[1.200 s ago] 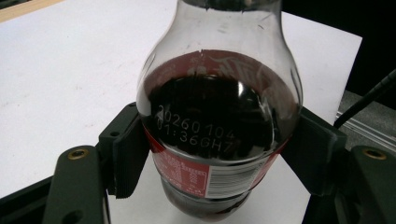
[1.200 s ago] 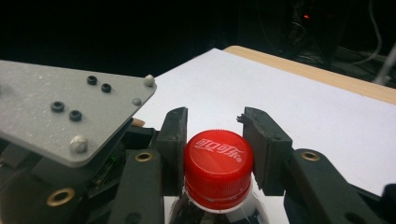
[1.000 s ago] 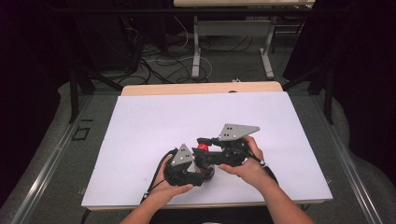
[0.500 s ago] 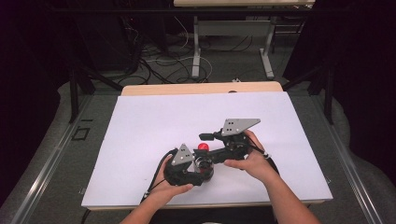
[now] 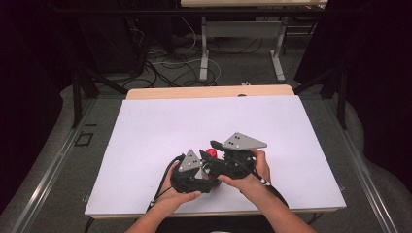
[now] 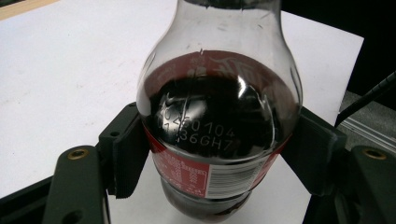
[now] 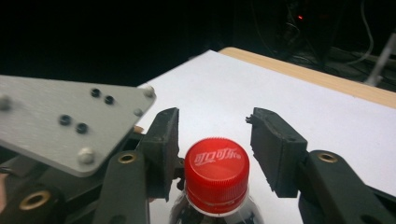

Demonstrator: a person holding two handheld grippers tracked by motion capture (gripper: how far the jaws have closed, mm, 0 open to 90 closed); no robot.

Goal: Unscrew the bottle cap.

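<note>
Cola bottle (image 6: 219,121), clear plastic with dark drink and a red label, stood upright on the near middle of the white table sheet (image 5: 160,131), between the person's two hands.

Table sheet: white, covering a pale wooden tabletop (image 5: 209,91); dark floor with cables beyond.

Left gripper (image 5: 192,174): held low at the near edge; its two black pads (image 6: 125,156) were clamped on the bottle's body at label height, one on each side.

Right gripper (image 5: 233,162): just beside the left one, pointed at the bottle's neck. Its jaws had just been closing, with the cap between them; a gap showed on each side of the cap, so no grip on it.

Red screw cap (image 7: 216,175): on the bottle, white lettering on top.
</note>
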